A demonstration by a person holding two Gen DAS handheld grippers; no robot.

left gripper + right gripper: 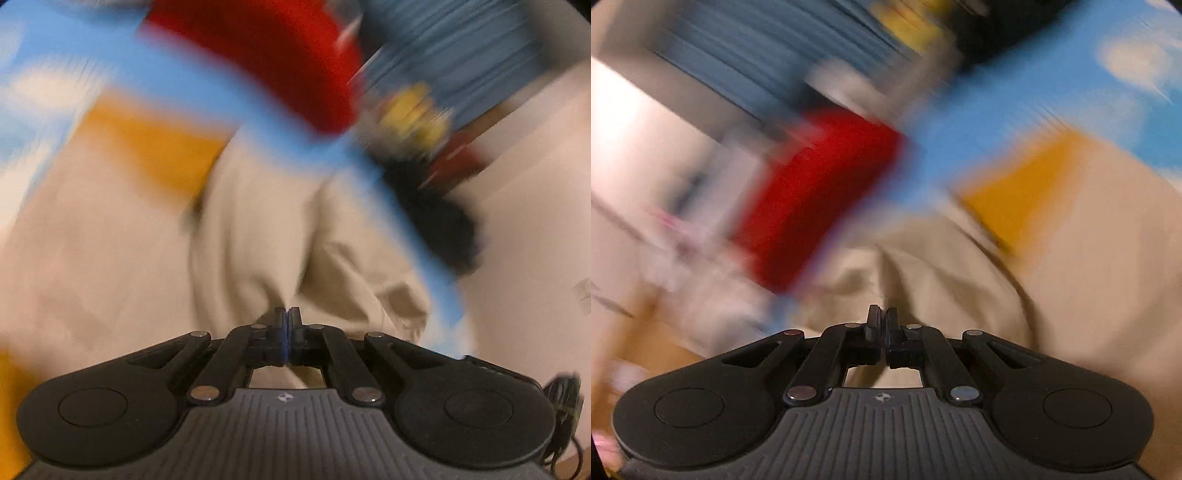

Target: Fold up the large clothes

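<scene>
Cloth fills both wrist views: a large beige fabric garment (258, 236) (960, 288), creased and bunched, streaked by motion blur. The left gripper (287, 314) has its black fingers pressed together on a gathered fold of the beige garment, which fans out from the fingertips. The right gripper (883, 314) is likewise pinched shut on a fold of the same garment. Beyond the garment lies a bright blue sheet with white patches (207, 85) (1015, 110), and an orange rectangular patch (147, 147) (1023, 195) shows at the garment's far edge. A red block-shaped object (280, 55) (816, 192) sits past the blue sheet, too blurred to identify. Near it, a yellow and black blurred shape (417, 114) cannot be made out.
</scene>
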